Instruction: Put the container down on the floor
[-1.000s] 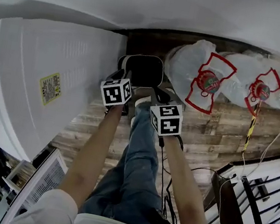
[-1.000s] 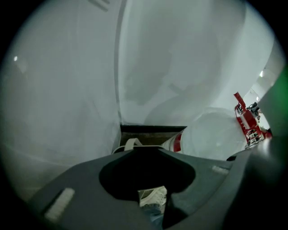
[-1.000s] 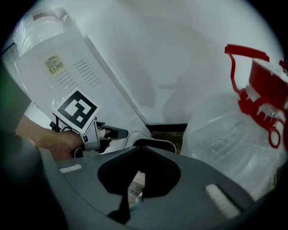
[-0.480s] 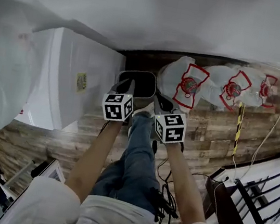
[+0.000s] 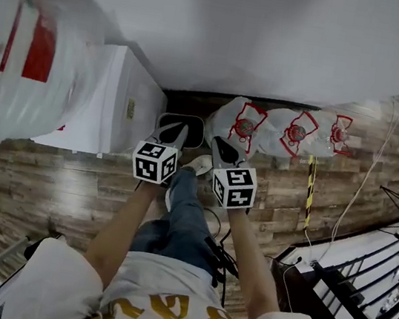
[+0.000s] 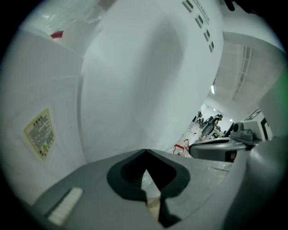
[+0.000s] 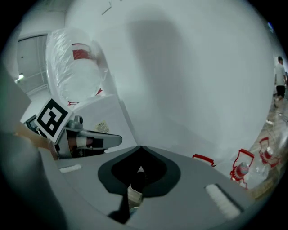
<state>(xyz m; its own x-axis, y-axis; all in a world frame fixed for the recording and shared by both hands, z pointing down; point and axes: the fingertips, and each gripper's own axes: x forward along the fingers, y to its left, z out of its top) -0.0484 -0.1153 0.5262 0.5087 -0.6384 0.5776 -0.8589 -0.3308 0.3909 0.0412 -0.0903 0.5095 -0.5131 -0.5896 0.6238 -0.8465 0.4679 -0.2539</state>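
Note:
The container (image 5: 193, 128), a dark bin with a pale rim, hangs in front of the person's knees between both grippers. My left gripper (image 5: 174, 132) lies on its left rim and my right gripper (image 5: 218, 147) against its right rim. In the left gripper view my left gripper (image 6: 146, 170) has its grey jaws almost together, with only a thin slit between them. My right gripper (image 7: 138, 170) stands the same way. The jaws hide the container in both gripper views. Each gripper view shows the other gripper beside it.
A white chest appliance (image 5: 114, 104) stands at the left by the wall. Plastic-wrapped water bottles (image 5: 246, 128) with red handles lie along the wall at the right. A black rack (image 5: 360, 285) and cables (image 5: 359, 195) are at the right. A shoe (image 5: 200, 164) rests on the wooden floor (image 5: 53, 184).
The head camera has risen, so the grippers, container, appliance and bottles look smaller. A white bag with a red patch has come into view at the upper left. Both grippers stay at the container.

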